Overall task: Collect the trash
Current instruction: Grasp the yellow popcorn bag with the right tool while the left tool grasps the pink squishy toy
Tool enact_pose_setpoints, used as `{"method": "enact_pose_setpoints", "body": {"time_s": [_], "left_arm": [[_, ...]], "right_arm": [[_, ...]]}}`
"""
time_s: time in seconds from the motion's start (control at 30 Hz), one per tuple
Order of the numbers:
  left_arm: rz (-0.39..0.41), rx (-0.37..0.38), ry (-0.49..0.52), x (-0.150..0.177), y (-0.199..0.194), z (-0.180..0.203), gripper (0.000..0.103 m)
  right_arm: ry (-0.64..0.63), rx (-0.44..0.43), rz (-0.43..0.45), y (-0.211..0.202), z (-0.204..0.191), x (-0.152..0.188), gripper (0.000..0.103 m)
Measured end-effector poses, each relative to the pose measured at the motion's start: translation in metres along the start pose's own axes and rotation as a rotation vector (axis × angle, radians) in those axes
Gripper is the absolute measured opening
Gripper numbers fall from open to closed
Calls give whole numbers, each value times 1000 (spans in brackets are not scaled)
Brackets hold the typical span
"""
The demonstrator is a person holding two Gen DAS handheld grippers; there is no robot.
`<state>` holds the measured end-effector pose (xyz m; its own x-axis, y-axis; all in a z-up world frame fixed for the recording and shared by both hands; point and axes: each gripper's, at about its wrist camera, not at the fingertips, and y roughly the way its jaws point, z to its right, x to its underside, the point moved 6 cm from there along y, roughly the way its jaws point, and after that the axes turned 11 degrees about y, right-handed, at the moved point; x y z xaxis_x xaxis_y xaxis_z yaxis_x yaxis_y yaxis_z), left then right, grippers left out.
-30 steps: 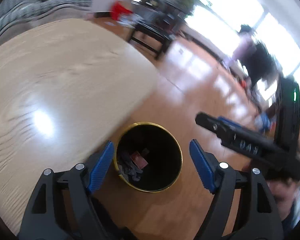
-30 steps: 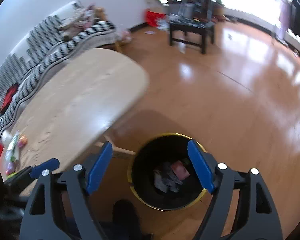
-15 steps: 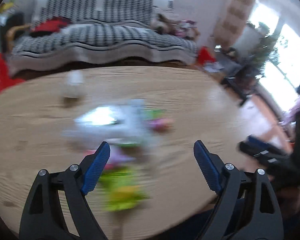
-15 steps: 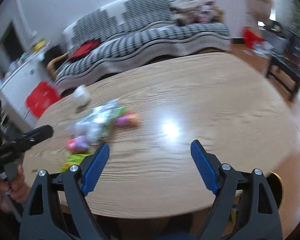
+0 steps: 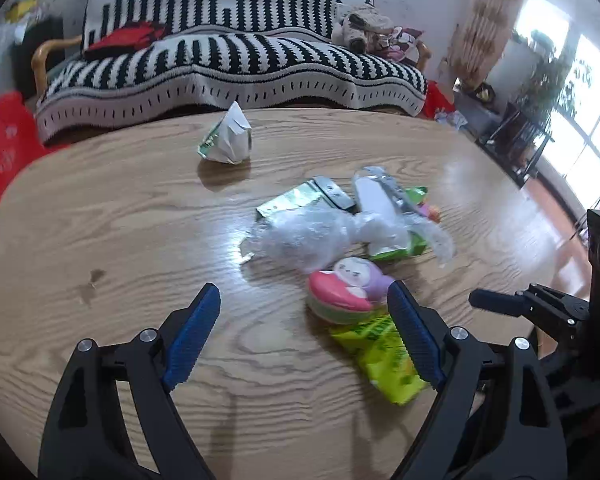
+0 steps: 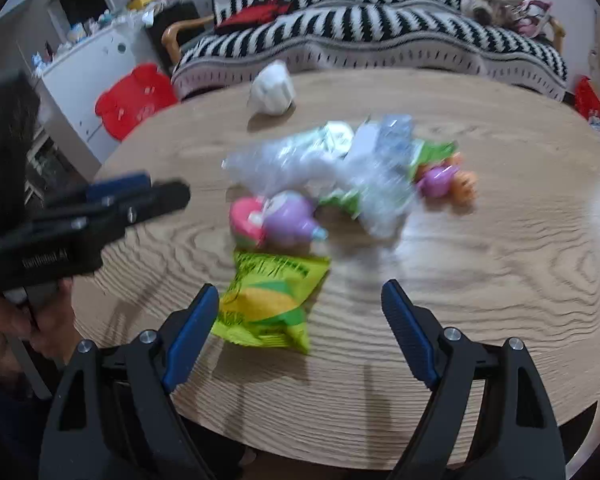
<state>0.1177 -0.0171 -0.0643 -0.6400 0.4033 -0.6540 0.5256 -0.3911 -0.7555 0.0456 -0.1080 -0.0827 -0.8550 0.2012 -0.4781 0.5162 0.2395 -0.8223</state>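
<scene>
Trash lies in a loose heap on the oval wooden table [image 5: 100, 216]. A yellow-green snack bag [image 6: 272, 300] lies nearest, with a pink and purple toy-shaped pack [image 5: 348, 292] behind it. Crumpled clear plastic [image 5: 312, 240] and green wrappers [image 5: 296, 200] spread across the middle. A crumpled white paper carton [image 5: 228, 136] stands alone toward the sofa side. My left gripper [image 5: 304, 332] hovers open over the table, its right pad next to the snack bag [image 5: 380, 352]. My right gripper [image 6: 300, 328] is open too, the bag just ahead of its left pad. Neither holds anything.
A black and white striped sofa [image 5: 236, 52] runs behind the table. A red plastic stool [image 6: 136, 96] and a white cabinet [image 6: 96, 68] stand at the left. The other gripper shows in each view: the right one [image 5: 540, 308] and the left one [image 6: 84, 220].
Both grippers have swung away from the black bin on the floor and now face the table with the trash heap. Both stay open and empty.
</scene>
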Motion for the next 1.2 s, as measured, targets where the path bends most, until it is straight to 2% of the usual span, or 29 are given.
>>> {"method": "enact_pose_setpoints", "body": {"time_s": [0.1,0.33,0.37,0.43,0.53,0.7,0.97,1.07,1.2], "left_arm": [[-5,-21,13,3,5,-8,83],[-21,5,-47,5,9,-16,83],[-20,1,-44,4,11,-16,83],[-20,1,-34,3,12,-14,83],[-26,-1,-9,3,17,-7,83],[-43,15,55,2,28,13,83],[-82,54,223,6,57,57,83],[-85,62,252,6,66,68,83],[-125,82,231,7,81,75,82]], "right_arm": [[-5,-6,-33,17,-9,5,80],[-1,-7,-68,40,-13,6,80],[3,-13,-74,41,-12,7,77],[-6,-14,-80,43,-11,8,56],[-9,-31,-97,41,-8,10,51],[-14,-50,-56,12,5,16,50],[86,-1,50,-36,64,4,50],[134,-3,49,-38,83,1,50],[165,-31,24,-35,92,1,50]]}}
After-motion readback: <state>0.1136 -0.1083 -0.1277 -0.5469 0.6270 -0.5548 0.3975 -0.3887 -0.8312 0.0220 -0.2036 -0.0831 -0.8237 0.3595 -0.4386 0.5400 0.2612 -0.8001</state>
